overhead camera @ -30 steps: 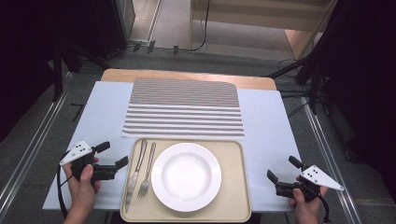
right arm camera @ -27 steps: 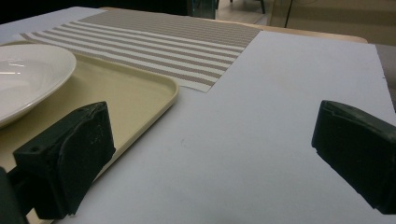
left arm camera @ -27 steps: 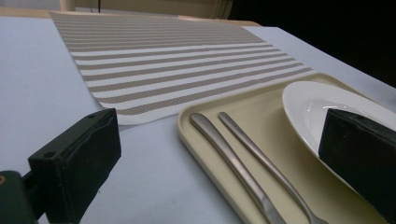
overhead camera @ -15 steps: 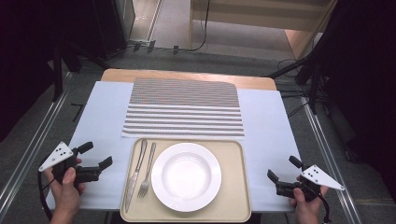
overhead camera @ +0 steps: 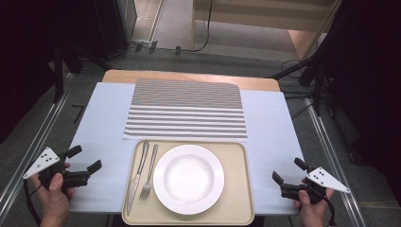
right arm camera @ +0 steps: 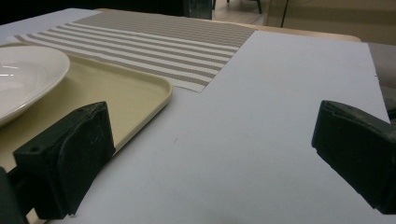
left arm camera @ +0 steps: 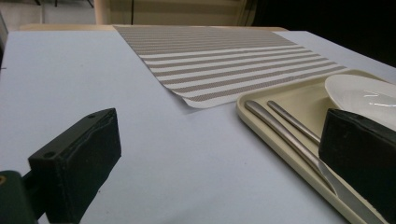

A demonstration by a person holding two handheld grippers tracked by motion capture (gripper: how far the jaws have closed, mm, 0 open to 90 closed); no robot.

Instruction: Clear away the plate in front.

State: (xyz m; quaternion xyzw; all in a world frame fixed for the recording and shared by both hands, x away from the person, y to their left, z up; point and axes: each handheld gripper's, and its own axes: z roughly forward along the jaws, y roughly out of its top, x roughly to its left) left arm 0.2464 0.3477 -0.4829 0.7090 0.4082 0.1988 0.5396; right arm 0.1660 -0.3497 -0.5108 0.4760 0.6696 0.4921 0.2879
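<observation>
The beige tray (overhead camera: 239, 198) sits at the table's near edge, holding a white plate (overhead camera: 188, 178) with a knife (overhead camera: 137, 176) and fork (overhead camera: 148, 172) to its left; a striped placemat (overhead camera: 187, 109) lies just beyond; the left gripper (overhead camera: 85, 163) and right gripper (overhead camera: 287, 173) flank the tray, both jaws wide, empty.

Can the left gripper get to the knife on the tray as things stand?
Probably yes. The left gripper is open beside the tray, and the knife lies at the tray's near edge, with bare table between them and only the low rim to cross.
</observation>
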